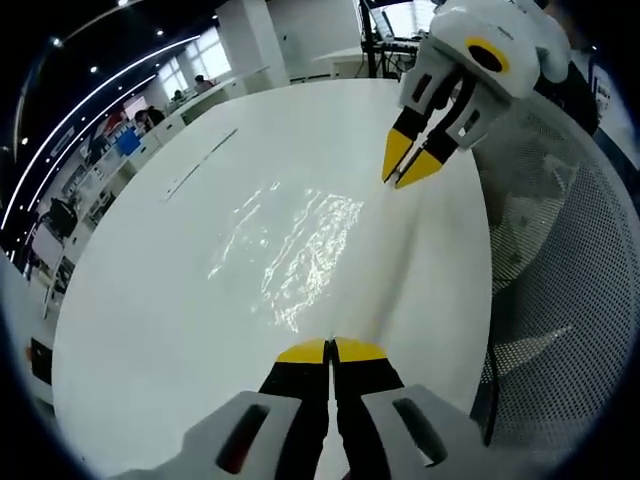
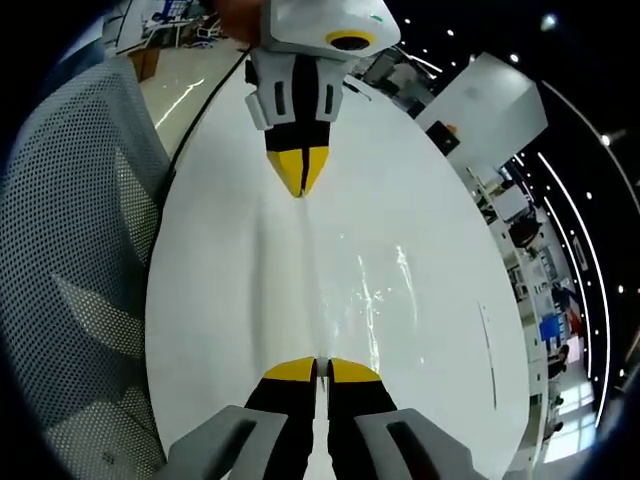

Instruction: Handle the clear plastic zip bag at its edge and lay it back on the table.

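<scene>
The clear plastic zip bag (image 1: pixel 300 250) shows as a glinting, wrinkled sheet over the white table (image 1: pixel 140 310). It is stretched between both grippers. My left gripper (image 1: pixel 331 352) is shut on the bag's near edge in the left gripper view. At the upper right of that view, my right gripper (image 1: pixel 408 168) pinches the far end of the same edge with its yellow tips together. In the right gripper view, my right gripper (image 2: pixel 322 370) is shut on the bag (image 2: pixel 345 285), and the left gripper (image 2: pixel 300 178) grips the opposite end. A taut fold runs between them.
A grey mesh chair (image 1: pixel 565 300) stands against the table's edge, also visible as the mesh chair (image 2: pixel 80 250) in the right gripper view. A thin line marks the table top (image 1: pixel 200 165). Office desks and seated people (image 1: pixel 150 115) lie beyond the table.
</scene>
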`<move>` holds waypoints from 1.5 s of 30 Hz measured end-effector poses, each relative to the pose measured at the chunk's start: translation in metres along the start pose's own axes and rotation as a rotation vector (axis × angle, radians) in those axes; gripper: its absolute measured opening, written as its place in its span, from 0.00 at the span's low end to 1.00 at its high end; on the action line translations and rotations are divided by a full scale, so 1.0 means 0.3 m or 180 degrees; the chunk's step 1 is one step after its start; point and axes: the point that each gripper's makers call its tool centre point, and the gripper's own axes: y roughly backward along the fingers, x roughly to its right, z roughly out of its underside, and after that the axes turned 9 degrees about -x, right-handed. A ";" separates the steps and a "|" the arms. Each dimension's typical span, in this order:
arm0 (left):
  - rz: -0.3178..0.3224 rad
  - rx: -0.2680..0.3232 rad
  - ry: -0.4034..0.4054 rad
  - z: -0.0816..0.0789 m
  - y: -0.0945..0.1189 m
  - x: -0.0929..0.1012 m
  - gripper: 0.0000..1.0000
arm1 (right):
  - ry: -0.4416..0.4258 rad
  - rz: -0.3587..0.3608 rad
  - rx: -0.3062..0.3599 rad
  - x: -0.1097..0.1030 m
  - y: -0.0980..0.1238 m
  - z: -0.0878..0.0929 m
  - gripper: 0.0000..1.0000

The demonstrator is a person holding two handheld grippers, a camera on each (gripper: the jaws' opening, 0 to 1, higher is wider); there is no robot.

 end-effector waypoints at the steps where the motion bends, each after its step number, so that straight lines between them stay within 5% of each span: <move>1: -0.0005 -0.0007 -0.0006 0.000 0.001 0.002 0.00 | 0.0007 0.0004 -0.0002 0.000 0.000 -0.001 0.00; 7: -0.0042 -0.0029 -0.0077 -0.011 0.005 0.009 0.00 | 0.0053 0.0025 -0.0023 0.001 0.002 0.004 0.01; 12: -0.0041 -0.0023 -0.0145 -0.012 0.003 0.012 0.00 | -0.0257 -0.0052 0.0395 0.018 0.057 -0.075 0.37; 27: -0.0041 -0.0011 -0.0293 -0.027 0.013 0.033 0.00 | -0.0534 0.0155 0.0557 0.154 0.107 -0.118 0.38; 45: -0.0008 0.0043 -0.0427 -0.061 0.030 0.065 0.00 | -0.0366 0.0011 0.0439 0.099 0.029 -0.134 0.35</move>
